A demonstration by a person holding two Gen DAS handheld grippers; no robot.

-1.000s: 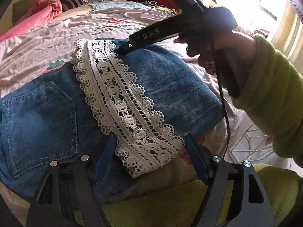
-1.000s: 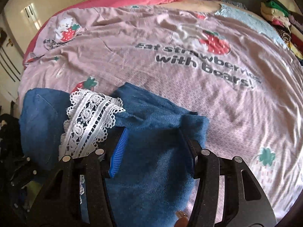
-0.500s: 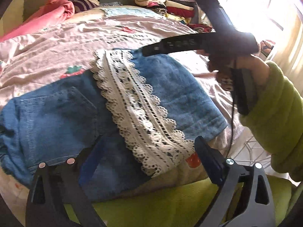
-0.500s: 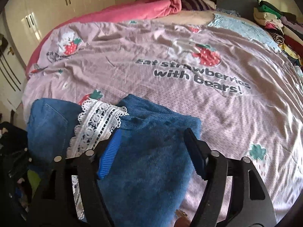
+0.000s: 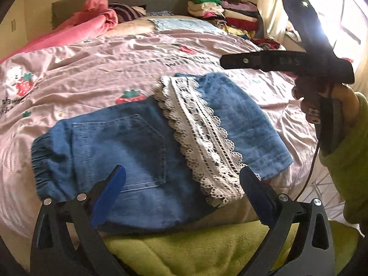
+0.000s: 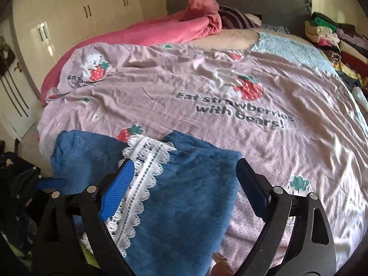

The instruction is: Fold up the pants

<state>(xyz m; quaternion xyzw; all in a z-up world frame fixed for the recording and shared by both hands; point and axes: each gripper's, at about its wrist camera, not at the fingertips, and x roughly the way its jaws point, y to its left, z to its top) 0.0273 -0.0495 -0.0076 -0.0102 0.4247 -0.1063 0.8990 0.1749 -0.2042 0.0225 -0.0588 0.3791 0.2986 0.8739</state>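
Blue denim pants (image 5: 128, 147) with a white lace hem (image 5: 202, 133) lie folded over on the pink strawberry bedspread (image 5: 92, 69) near the bed's front edge. My left gripper (image 5: 181, 184) is open and empty, raised just above the pants' near edge. The right gripper body (image 5: 276, 62) shows in the left wrist view, held in a hand above the pants' right side. In the right wrist view the pants (image 6: 191, 202) and lace (image 6: 142, 172) lie below my right gripper (image 6: 184, 181), which is open and empty.
A pink blanket (image 6: 161, 30) lies bunched at the headboard. Stacks of folded clothes (image 5: 220, 7) stand at the far right of the bed. A green-yellow sleeve (image 5: 345, 161) and green cloth (image 5: 195, 248) sit at the bed's near edge. White cupboards (image 6: 69, 18) stand at left.
Both grippers have pulled back and lifted away from the pants. The pants lie still, folded, and more of the bed shows in both views.
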